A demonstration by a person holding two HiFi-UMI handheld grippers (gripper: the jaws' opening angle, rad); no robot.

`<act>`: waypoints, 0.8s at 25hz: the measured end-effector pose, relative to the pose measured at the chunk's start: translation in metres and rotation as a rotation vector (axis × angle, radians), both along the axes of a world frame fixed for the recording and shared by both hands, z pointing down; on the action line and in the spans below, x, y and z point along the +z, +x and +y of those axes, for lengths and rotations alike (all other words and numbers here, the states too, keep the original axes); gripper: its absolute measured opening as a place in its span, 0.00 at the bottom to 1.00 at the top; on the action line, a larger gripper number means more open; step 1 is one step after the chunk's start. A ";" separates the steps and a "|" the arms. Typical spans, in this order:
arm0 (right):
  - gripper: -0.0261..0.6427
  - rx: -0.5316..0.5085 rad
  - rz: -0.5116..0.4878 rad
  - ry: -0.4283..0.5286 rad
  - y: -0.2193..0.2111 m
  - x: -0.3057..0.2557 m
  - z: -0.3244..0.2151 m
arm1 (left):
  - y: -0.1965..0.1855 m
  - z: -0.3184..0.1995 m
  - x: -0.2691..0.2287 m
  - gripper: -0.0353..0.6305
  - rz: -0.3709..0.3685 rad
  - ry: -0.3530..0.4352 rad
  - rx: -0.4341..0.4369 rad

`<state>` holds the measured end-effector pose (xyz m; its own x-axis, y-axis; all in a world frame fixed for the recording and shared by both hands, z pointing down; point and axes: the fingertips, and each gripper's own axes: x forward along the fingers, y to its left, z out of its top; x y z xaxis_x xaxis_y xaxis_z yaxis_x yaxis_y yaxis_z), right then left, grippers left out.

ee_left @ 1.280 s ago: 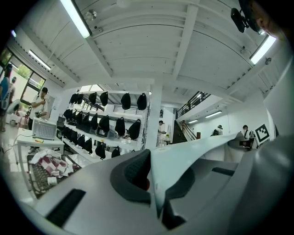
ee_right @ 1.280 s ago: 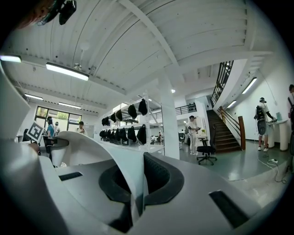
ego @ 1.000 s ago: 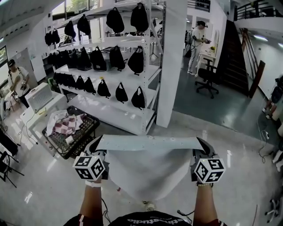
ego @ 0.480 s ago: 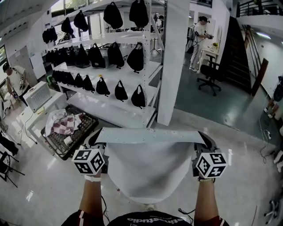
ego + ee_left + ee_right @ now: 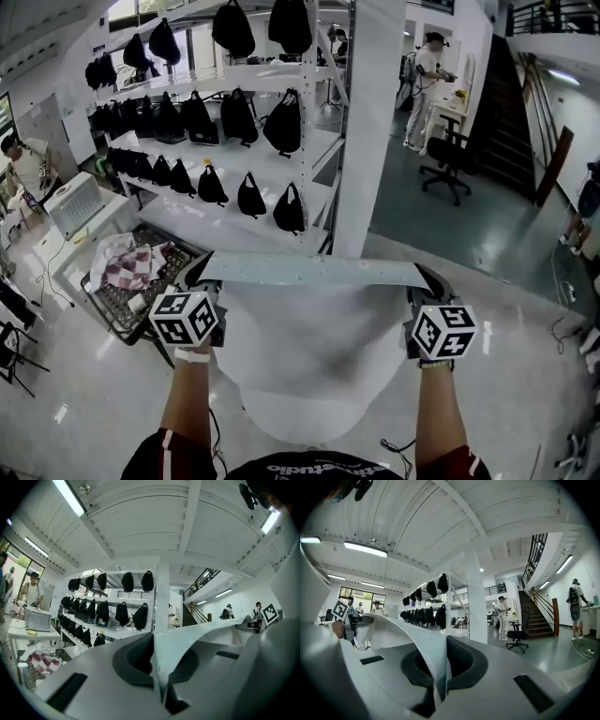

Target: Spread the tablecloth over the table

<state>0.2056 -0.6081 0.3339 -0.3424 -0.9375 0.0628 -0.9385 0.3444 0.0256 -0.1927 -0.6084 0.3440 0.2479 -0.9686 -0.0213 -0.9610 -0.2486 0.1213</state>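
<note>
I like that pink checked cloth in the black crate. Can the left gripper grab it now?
Probably not: the left gripper is shut on the white tablecloth, and the pink checked cloth lies apart from it.

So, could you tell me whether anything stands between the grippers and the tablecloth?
Nothing does: the left gripper and right gripper each pinch a top corner of the tablecloth, which hangs between them.

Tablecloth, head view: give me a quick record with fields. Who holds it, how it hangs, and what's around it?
Item: white tablecloth
Held by: left tool and right tool, each shut on a top corner
Top edge: stretched level between the two tools
Rest: hangs down in front of the person
Beneath: floor
Behind: rows of black bags
</note>
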 end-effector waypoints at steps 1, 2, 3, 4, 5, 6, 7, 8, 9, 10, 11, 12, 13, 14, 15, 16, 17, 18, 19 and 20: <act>0.08 -0.001 0.001 0.002 0.002 -0.001 -0.011 | 0.002 -0.011 -0.002 0.08 -0.002 0.003 -0.001; 0.08 0.000 0.003 0.007 0.003 -0.003 -0.021 | 0.004 -0.022 -0.004 0.08 -0.003 0.006 -0.001; 0.08 0.001 0.006 0.014 0.005 -0.006 -0.031 | 0.005 -0.032 -0.006 0.08 -0.004 0.011 -0.002; 0.08 0.002 0.008 0.023 0.007 -0.010 -0.041 | 0.007 -0.042 -0.009 0.08 -0.004 0.017 -0.004; 0.08 0.003 0.009 0.032 0.008 -0.014 -0.050 | 0.008 -0.051 -0.013 0.08 -0.004 0.022 -0.007; 0.08 0.005 0.010 0.040 0.009 -0.018 -0.058 | 0.009 -0.059 -0.017 0.08 -0.003 0.028 -0.011; 0.08 0.005 0.011 0.048 0.009 -0.023 -0.066 | 0.009 -0.067 -0.021 0.08 -0.002 0.035 -0.016; 0.08 0.005 0.011 0.056 0.010 -0.027 -0.073 | 0.010 -0.074 -0.025 0.08 0.000 0.042 -0.021; 0.08 0.005 0.011 0.062 0.011 -0.030 -0.079 | 0.011 -0.080 -0.028 0.08 0.001 0.048 -0.026; 0.08 0.005 0.009 0.067 0.012 -0.033 -0.084 | 0.012 -0.084 -0.031 0.08 0.003 0.053 -0.030; 0.08 0.006 0.007 0.069 0.013 -0.034 -0.088 | 0.013 -0.087 -0.032 0.08 0.003 0.056 -0.033; 0.08 0.008 0.003 0.068 0.015 -0.034 -0.090 | 0.015 -0.089 -0.032 0.08 0.003 0.057 -0.034; 0.08 0.008 0.000 0.065 0.016 -0.031 -0.092 | 0.016 -0.091 -0.030 0.08 0.001 0.056 -0.035; 0.08 0.009 -0.003 0.060 0.017 -0.028 -0.094 | 0.017 -0.091 -0.027 0.08 0.001 0.052 -0.035; 0.08 0.008 -0.005 0.052 0.017 -0.022 -0.096 | 0.017 -0.092 -0.022 0.08 0.000 0.046 -0.036; 0.08 0.006 -0.006 0.042 0.017 -0.016 -0.097 | 0.017 -0.092 -0.016 0.08 0.000 0.038 -0.037; 0.08 0.003 -0.008 0.030 0.016 -0.009 -0.098 | 0.016 -0.092 -0.010 0.08 0.000 0.028 -0.039; 0.08 0.000 -0.010 0.017 0.014 -0.002 -0.098 | 0.014 -0.091 -0.003 0.08 0.001 0.016 -0.041; 0.08 -0.002 -0.013 0.003 0.013 0.006 -0.098 | 0.013 -0.089 0.005 0.08 0.001 0.004 -0.043; 0.08 -0.005 -0.016 -0.012 0.011 0.014 -0.098 | 0.011 -0.087 0.012 0.08 0.002 -0.009 -0.045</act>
<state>0.2167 -0.7058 0.3476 -0.3477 -0.9351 0.0683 -0.9371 0.3489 0.0066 -0.1815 -0.6957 0.3564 0.2038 -0.9789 -0.0126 -0.9710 -0.2037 0.1252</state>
